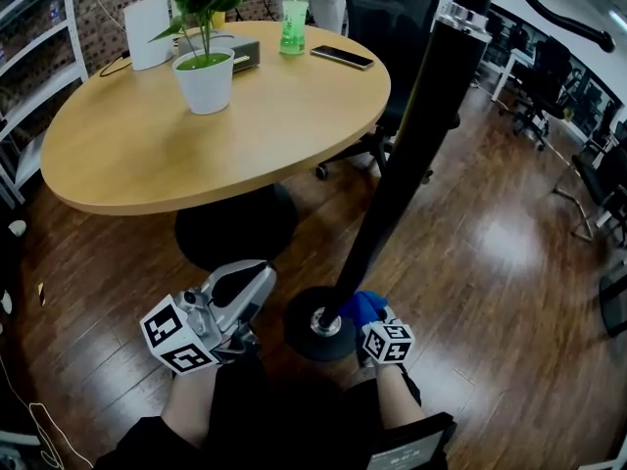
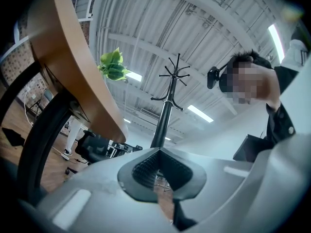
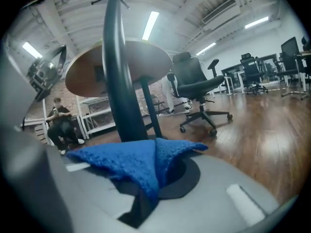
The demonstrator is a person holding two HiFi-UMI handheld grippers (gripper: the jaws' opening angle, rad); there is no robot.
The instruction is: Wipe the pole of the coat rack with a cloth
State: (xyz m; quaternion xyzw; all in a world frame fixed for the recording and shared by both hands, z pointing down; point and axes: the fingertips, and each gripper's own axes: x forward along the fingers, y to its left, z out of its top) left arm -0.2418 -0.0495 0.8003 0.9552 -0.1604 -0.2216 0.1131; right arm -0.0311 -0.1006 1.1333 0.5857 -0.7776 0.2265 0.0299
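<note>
The coat rack's black pole [image 1: 411, 145] rises from a round black base [image 1: 306, 333] on the wooden floor. In the left gripper view the pole [image 2: 162, 125] stands beyond the jaws, with its hooks at the top. My right gripper [image 1: 367, 313] is low beside the foot of the pole and shut on a blue cloth [image 1: 359, 305]. In the right gripper view the cloth [image 3: 138, 161] is pinched between the jaws and drapes over them, just in front of the pole [image 3: 119, 81]. My left gripper [image 1: 257, 277] hangs left of the base, tilted upward. Its jaws [image 2: 159, 153] are shut and hold nothing.
A round wooden table [image 1: 147, 135] stands behind and left of the pole, with a potted plant [image 1: 204, 67], a green bottle [image 1: 293, 18] and a phone [image 1: 342, 57] on it. Office chairs [image 3: 194, 89] stand to the right. A person [image 3: 60, 125] sits by the shelves.
</note>
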